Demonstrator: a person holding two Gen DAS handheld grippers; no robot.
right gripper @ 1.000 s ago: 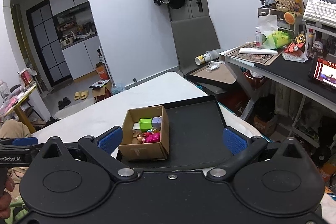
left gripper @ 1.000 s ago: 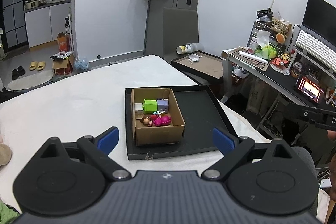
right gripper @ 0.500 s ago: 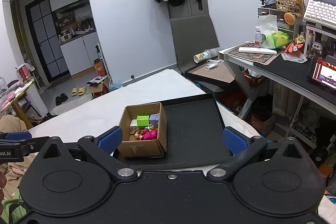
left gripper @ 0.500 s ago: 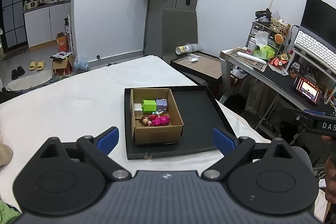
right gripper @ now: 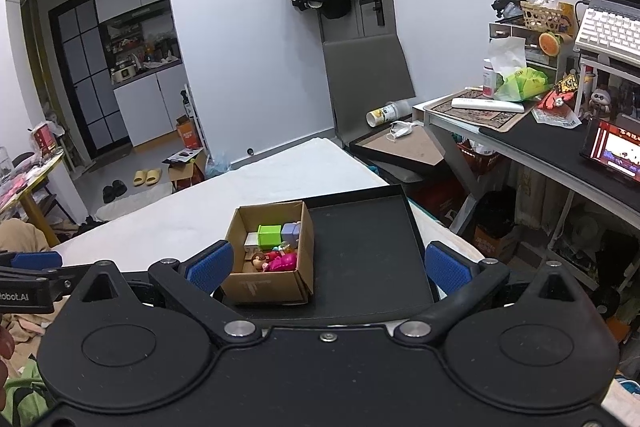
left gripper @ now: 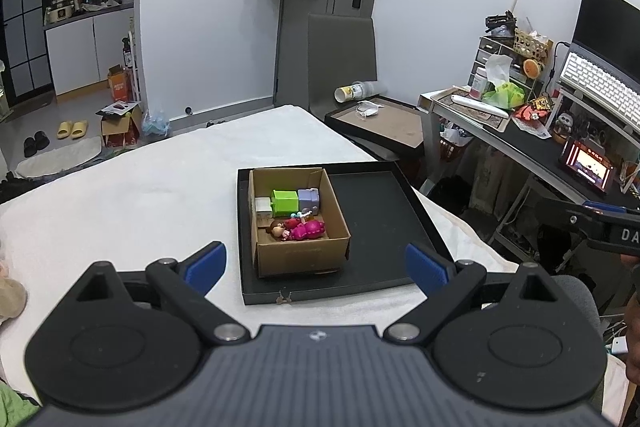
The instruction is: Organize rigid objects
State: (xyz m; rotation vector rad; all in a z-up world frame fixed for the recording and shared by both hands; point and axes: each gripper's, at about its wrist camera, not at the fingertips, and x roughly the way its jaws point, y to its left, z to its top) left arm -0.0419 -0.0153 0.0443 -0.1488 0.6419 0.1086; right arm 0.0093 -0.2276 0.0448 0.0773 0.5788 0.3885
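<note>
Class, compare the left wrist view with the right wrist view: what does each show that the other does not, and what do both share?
Only the left wrist view shows the right gripper at its right edge. Only the right wrist view shows the yellow-legged table and the logo on the cardboard box's front wall. Both show the cardboard box of toys on the black tray, the green block, and open jaws.
</note>
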